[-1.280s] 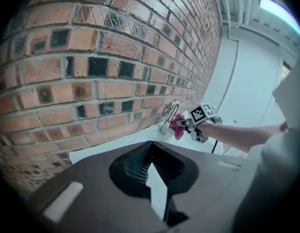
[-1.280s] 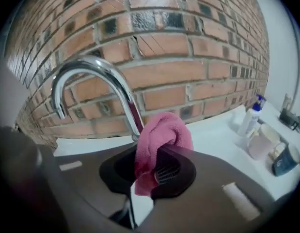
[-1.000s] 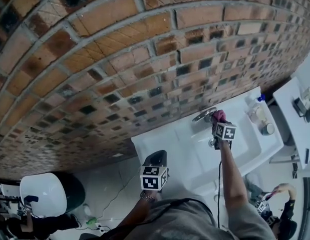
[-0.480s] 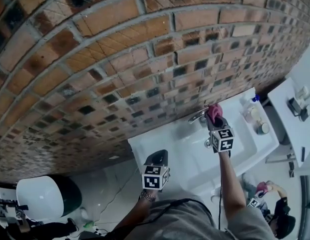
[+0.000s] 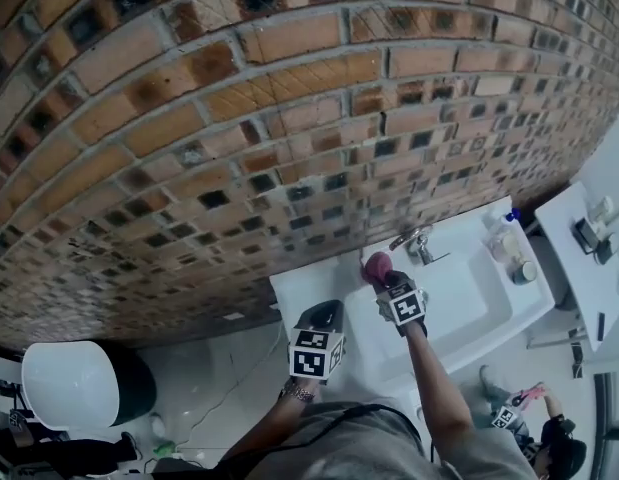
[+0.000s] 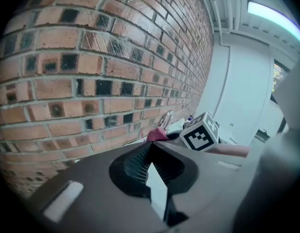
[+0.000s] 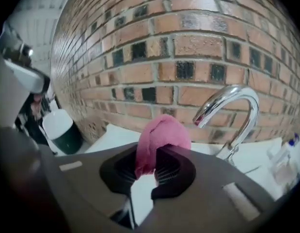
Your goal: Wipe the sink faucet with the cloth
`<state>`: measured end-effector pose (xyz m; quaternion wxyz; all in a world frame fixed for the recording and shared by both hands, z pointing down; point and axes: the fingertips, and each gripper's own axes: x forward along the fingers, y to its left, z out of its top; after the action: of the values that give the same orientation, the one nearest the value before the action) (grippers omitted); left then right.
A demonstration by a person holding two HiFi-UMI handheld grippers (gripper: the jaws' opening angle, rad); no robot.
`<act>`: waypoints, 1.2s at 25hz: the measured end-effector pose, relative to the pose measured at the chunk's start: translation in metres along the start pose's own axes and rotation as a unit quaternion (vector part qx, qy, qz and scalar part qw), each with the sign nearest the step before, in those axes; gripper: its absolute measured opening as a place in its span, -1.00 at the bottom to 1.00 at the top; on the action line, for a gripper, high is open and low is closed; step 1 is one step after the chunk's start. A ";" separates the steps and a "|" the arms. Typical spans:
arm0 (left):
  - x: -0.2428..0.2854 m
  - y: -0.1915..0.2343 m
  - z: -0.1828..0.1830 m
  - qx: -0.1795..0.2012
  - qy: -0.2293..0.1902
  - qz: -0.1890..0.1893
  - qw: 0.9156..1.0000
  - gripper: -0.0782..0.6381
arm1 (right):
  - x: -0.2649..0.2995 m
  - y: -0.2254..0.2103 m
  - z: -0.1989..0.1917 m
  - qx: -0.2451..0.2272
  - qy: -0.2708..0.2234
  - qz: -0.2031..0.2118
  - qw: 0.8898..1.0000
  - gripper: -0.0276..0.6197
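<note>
The right gripper (image 7: 150,166) has its jaws clamped on the pink cloth (image 7: 162,135), just left of the chrome faucet (image 7: 237,115) at frame right and apparently not touching it. The left gripper (image 6: 150,147) has its jaws closed on nothing. Wiping looks unfinished: the cloth must meet the spout.

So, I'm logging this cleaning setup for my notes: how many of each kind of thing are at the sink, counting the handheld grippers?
Grippers: 2 (left gripper, right gripper)
Pink cloth: 1
Faucet: 1
Bottle: 1
Small round container: 1
Total: 6
</note>
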<state>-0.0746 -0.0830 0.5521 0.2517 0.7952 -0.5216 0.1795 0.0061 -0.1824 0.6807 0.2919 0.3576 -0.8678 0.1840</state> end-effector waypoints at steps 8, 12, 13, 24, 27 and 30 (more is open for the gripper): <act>-0.041 -0.010 -0.043 -0.020 0.007 -0.034 0.999 -0.73 | -0.079 0.101 0.003 0.119 -0.043 -0.015 0.992 -0.77; -0.046 -0.046 -0.074 -0.014 0.026 -0.072 0.997 -0.73 | -0.129 0.137 -0.030 0.133 -0.039 -0.061 0.988 -0.77; -0.048 -0.056 -0.081 -0.007 0.034 -0.077 0.996 -0.73 | -0.143 0.144 -0.041 0.133 -0.036 -0.070 0.988 -0.77; -0.117 -0.128 -0.147 0.016 0.050 -0.046 0.998 -0.75 | -0.252 0.228 -0.098 0.131 -0.083 -0.044 0.987 -0.77; -0.140 -0.155 -0.185 0.010 0.069 -0.039 0.997 -0.76 | -0.278 0.251 -0.128 0.122 -0.064 -0.030 0.990 -0.77; -0.166 -0.172 -0.220 0.017 0.087 -0.030 0.996 -0.76 | -0.291 0.270 -0.155 0.131 -0.049 -0.015 0.990 -0.77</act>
<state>0.0132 0.2256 0.6024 0.2883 0.7958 -0.4707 0.2492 0.0343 0.2318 0.5835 0.2026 0.4143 -0.8438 0.2745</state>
